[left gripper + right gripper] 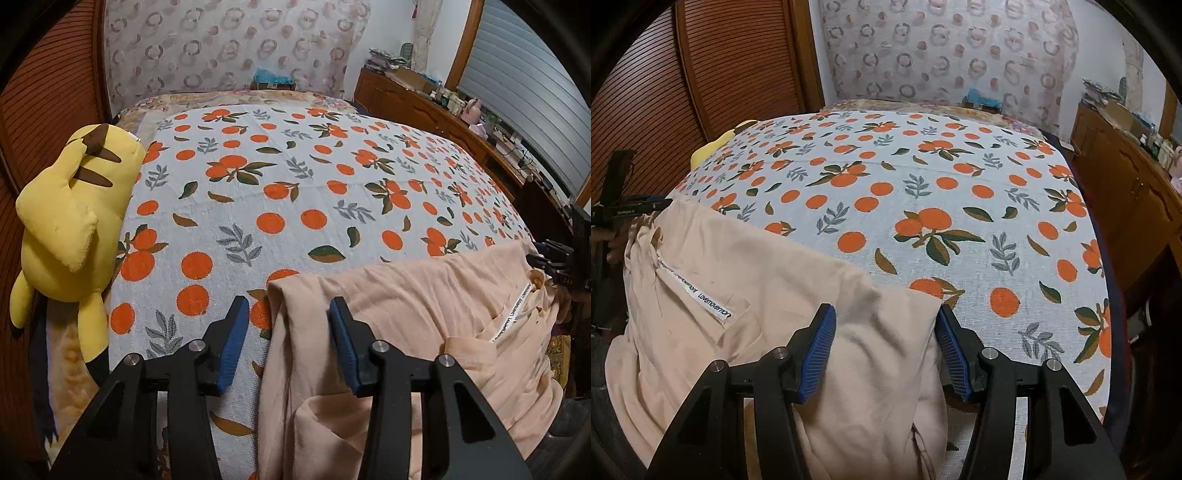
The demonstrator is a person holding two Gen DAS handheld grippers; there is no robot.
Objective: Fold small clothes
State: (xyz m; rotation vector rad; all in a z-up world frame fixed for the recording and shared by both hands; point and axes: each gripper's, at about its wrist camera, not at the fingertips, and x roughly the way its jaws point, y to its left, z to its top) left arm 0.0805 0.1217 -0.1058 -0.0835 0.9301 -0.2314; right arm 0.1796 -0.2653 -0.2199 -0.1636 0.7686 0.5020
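A peach-pink garment [417,325] with a white printed drawstring [511,315] lies rumpled on the near edge of the bed. My left gripper [288,308] is open, its blue pads [232,343] either side of the garment's left corner. In the right wrist view the garment [768,302] fills the lower left. My right gripper [886,315] is open, straddling its right corner. The other gripper shows at the right edge of the left wrist view [554,260] and at the left edge of the right wrist view [628,210].
The bed carries an orange-fruit print cover [295,192] [960,221]. A yellow plush toy [70,221] lies at the bed's left edge. A wooden cabinet [424,107] with clutter stands on the right. A wooden slatted door [694,74] is on the left.
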